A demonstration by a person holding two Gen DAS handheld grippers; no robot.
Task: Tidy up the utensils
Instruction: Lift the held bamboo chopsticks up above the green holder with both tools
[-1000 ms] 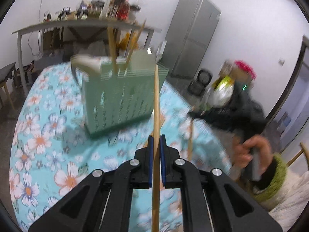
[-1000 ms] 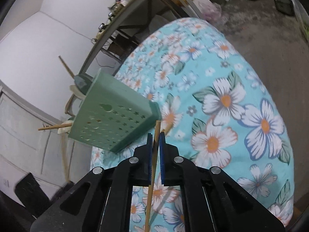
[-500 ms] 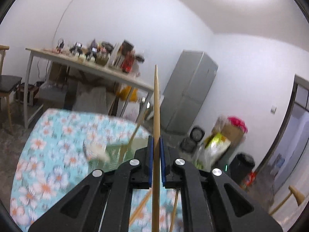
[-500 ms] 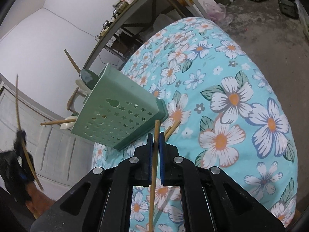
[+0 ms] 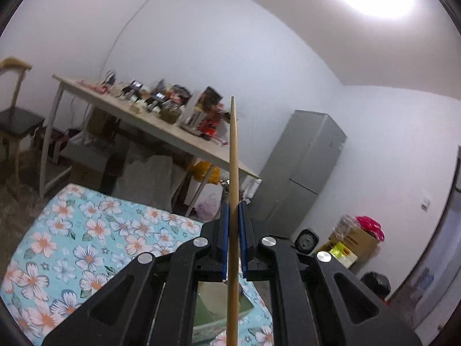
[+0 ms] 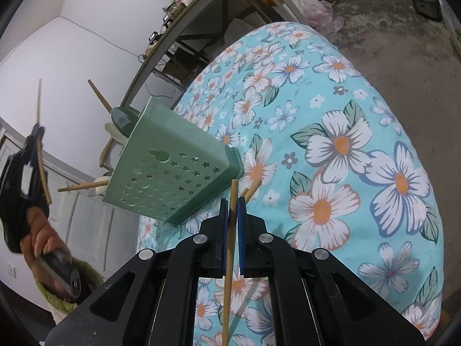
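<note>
You are gripping a pale, slender wooden chopstick (image 5: 234,173) in your left claw (image 5: 232,239), clenched on its shaft, the stick pointing forward along the fingers and out past their tips. The pale green perforated plastic utensil holder (image 6: 173,178) on the floral-clothed bench (image 6: 374,144) is sitting low beneath that claw, so the stick's long axis is lying across the holder's opening rather than pointing down into it. Your right claw (image 6: 232,225), just beside the holder's base, is clenching a second wooden chopstick (image 6: 230,245).
</note>
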